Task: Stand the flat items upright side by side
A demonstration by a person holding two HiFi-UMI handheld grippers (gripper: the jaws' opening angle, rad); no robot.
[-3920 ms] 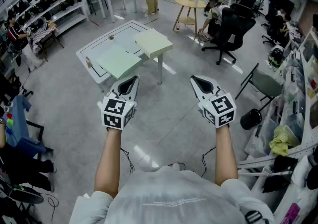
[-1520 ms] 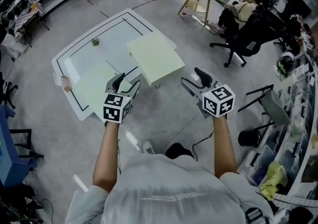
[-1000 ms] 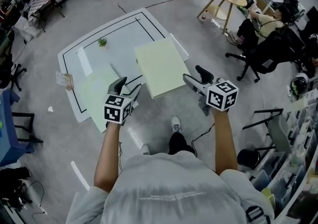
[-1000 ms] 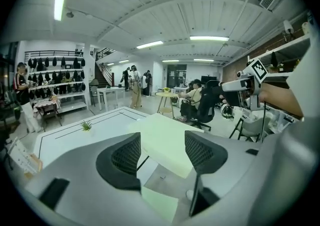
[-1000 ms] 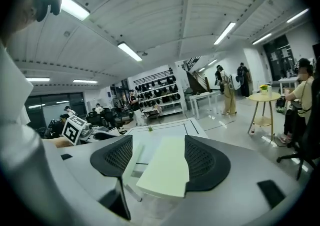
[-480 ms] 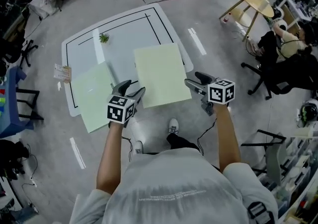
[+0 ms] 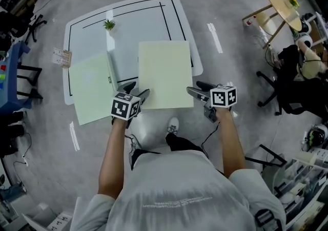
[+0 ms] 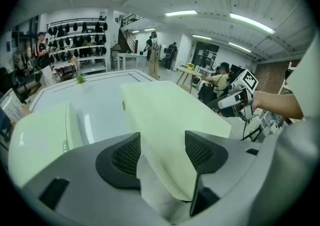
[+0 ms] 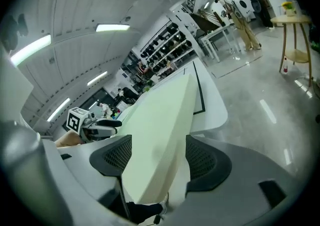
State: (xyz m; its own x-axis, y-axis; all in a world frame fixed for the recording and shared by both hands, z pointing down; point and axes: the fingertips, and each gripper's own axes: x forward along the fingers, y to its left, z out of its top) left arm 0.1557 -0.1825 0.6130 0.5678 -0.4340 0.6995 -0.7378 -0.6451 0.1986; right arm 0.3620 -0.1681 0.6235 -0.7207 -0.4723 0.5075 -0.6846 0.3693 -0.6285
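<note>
Holds the left gripper (image 7: 137, 91) just off the near edge of the white table (image 7: 177, 7), jaws spread wide and gripping nothing. Aims it at the near-left corner of the right board (image 7: 165, 74); in the left gripper view, shows that pale green corner between the two pads, touched by neither. Holds the right gripper (image 7: 196, 89) by the same board's near-right corner, jaws likewise wide. In the right gripper view, shows the board's side edge running up between the pads, with no pad pressing on it. Finds the right board lying flat towards the table's near-right corner and overhanging the near edge. Finds the left board (image 7: 92, 87), also pale green, lying flat by the near-left corner and overhanging the near edge too, apart from the other with a strip of bare table between. Shows a small green plant (image 7: 108, 24) upright near the far-left corner, inside the black line (image 7: 128, 8) drawn round the top. Shows a small card (image 7: 61, 57) at the left edge. Stands neither board upright yet.
</note>
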